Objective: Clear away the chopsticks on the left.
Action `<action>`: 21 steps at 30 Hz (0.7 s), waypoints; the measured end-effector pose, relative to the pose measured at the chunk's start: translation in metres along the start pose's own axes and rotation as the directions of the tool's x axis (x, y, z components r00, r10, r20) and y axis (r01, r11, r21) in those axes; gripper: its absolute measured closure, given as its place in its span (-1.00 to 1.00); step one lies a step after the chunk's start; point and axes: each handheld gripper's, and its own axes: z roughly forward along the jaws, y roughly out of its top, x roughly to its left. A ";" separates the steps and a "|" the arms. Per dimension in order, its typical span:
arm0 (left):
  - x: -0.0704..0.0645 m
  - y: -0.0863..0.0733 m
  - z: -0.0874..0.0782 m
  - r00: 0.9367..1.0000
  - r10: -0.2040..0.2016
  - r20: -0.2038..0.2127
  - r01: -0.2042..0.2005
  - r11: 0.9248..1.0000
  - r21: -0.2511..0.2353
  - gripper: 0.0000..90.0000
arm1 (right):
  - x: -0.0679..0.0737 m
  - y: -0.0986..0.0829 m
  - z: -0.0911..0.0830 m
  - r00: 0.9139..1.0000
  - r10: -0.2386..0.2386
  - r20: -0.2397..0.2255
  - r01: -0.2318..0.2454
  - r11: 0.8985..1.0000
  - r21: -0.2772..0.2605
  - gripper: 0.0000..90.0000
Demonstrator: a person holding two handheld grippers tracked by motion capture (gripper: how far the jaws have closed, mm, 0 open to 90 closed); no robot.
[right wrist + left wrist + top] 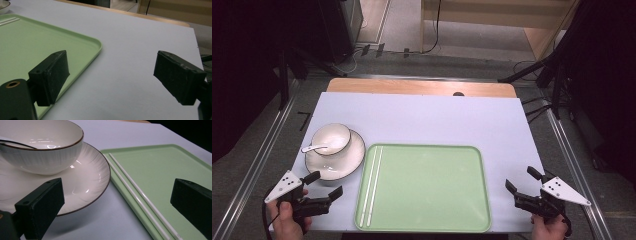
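Observation:
A white bowl (331, 138) with a dark rim stands on a white plate (343, 162) at the table's left, and a white spoon (313, 148) rests in the bowl. A pale green tray (432, 187) lies in the middle, with a pair of white chopsticks (373, 182) along its left side. My left gripper (325, 184) is open just below the plate, nothing between its jaws. In the left gripper view the plate (85, 187) and chopsticks (140, 197) lie ahead. My right gripper (523, 180) is open to the right of the tray, over bare table.
A light grey mat (437, 120) covers the table, whose wooden far edge (422, 87) shows beyond it. Dark stands and cables sit on the floor around. The tray's corner (96, 46) lies left of the right gripper's jaws.

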 end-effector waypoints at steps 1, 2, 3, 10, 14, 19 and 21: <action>0.002 0.000 -0.002 1.000 -0.006 0.001 0.006 1.000 -0.009 -1.00 | 0.000 0.000 0.000 1.000 0.000 0.001 0.000 1.000 0.000 -0.71; 0.004 -0.001 -0.004 1.000 -0.006 0.001 0.006 1.000 -0.012 -1.00 | 0.000 0.000 0.000 1.000 0.000 0.002 0.000 1.000 -0.002 -0.71; 0.005 -0.001 -0.006 1.000 -0.009 0.000 0.009 1.000 -0.016 -1.00 | 0.000 0.000 0.000 1.000 0.004 0.002 -0.004 1.000 0.000 -0.71; 0.013 -0.005 -0.017 1.000 -0.010 -0.008 0.010 0.999 -0.030 -1.00 | -0.002 -0.001 -0.001 1.000 0.013 0.003 -0.013 1.000 -0.002 -0.71; 0.015 -0.006 -0.018 1.000 -0.017 -0.015 0.016 0.999 -0.033 -1.00 | -0.002 -0.001 0.000 1.000 0.015 0.003 -0.015 1.000 -0.001 -0.71; 0.019 -0.007 -0.019 0.999 -0.017 -0.028 0.016 0.999 -0.029 -1.00 | -0.003 -0.001 -0.002 1.000 0.021 0.011 -0.021 1.000 -0.005 -0.71; 0.020 -0.007 -0.020 0.999 -0.021 -0.032 0.020 0.999 -0.031 -1.00 | -0.004 -0.002 -0.002 1.000 0.022 0.011 -0.022 1.000 -0.005 -0.71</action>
